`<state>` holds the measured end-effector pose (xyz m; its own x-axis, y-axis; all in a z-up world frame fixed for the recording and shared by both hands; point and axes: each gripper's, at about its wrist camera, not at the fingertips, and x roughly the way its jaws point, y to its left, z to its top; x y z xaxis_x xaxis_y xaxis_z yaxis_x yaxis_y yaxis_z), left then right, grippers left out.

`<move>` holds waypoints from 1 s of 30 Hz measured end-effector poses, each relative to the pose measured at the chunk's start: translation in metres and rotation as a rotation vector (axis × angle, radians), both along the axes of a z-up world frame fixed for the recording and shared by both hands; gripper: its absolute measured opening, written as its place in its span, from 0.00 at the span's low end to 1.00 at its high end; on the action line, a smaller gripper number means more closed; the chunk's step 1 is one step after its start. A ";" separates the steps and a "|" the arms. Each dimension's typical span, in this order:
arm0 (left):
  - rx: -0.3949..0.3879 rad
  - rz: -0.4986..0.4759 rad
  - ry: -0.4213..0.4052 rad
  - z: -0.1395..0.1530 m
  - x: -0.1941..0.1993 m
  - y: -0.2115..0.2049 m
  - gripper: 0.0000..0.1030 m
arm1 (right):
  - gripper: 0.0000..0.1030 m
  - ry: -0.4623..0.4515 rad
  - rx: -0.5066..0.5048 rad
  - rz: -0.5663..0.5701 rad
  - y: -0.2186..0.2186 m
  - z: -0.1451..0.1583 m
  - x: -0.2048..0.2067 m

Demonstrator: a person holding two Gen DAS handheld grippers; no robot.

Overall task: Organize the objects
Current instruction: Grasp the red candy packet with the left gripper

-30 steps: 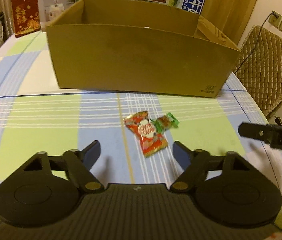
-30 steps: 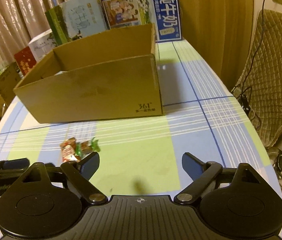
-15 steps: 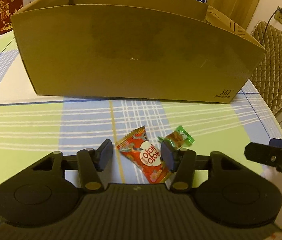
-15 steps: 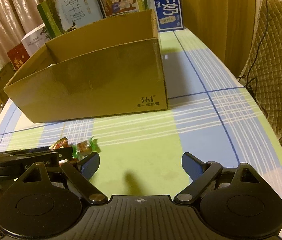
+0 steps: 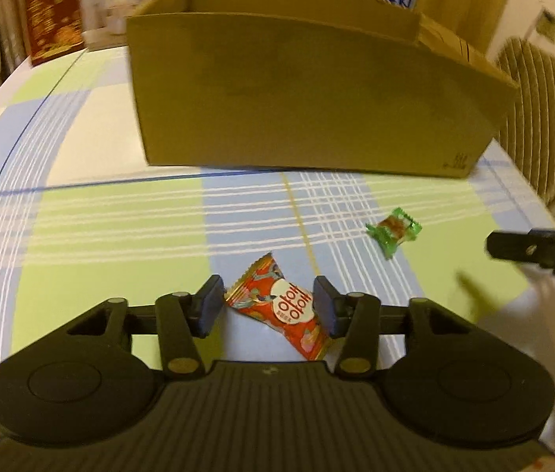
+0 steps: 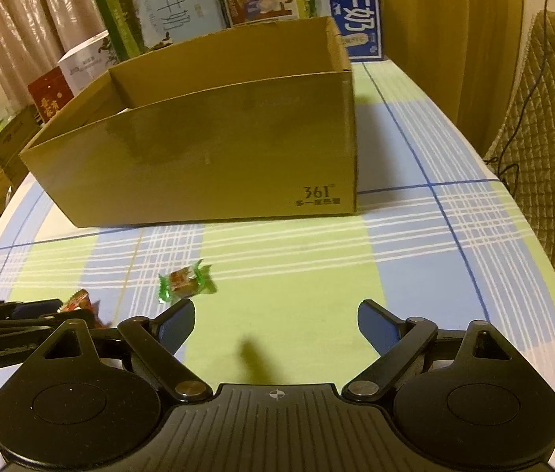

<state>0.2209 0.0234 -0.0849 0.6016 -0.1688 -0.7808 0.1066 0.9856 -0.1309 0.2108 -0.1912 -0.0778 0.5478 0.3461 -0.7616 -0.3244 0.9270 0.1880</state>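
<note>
The left gripper point(image 5: 268, 306) has lifted the red foil snack packet point(image 5: 279, 306) away from the small green-wrapped candy point(image 5: 393, 230).
It clamps the packet above the checked tablecloth point(image 5: 100, 232); the right gripper point(image 6: 275, 324) stands open near the candy, before the brown cardboard box point(image 6: 214, 149).

Left tool point(image 5: 268, 310) fingers closed inward, right tool point(image 6: 275, 324) spread wide.

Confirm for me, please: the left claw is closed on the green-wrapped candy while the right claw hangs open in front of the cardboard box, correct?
Not quite. The left wrist view shows the left claw closed on the red snack packet, not the green-wrapped candy, which lies free on the tablecloth. The rest holds: the right claw hangs open in front of the cardboard box.
</note>
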 end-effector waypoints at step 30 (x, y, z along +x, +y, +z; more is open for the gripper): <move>-0.067 -0.019 -0.008 -0.011 0.003 -0.017 0.58 | 0.85 -0.003 -0.030 0.021 0.013 -0.008 0.000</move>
<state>0.2237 0.0059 -0.0959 0.6039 -0.2317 -0.7626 0.1263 0.9726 -0.1954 0.2109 -0.1787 -0.0854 0.5430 0.3350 -0.7700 -0.3446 0.9251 0.1595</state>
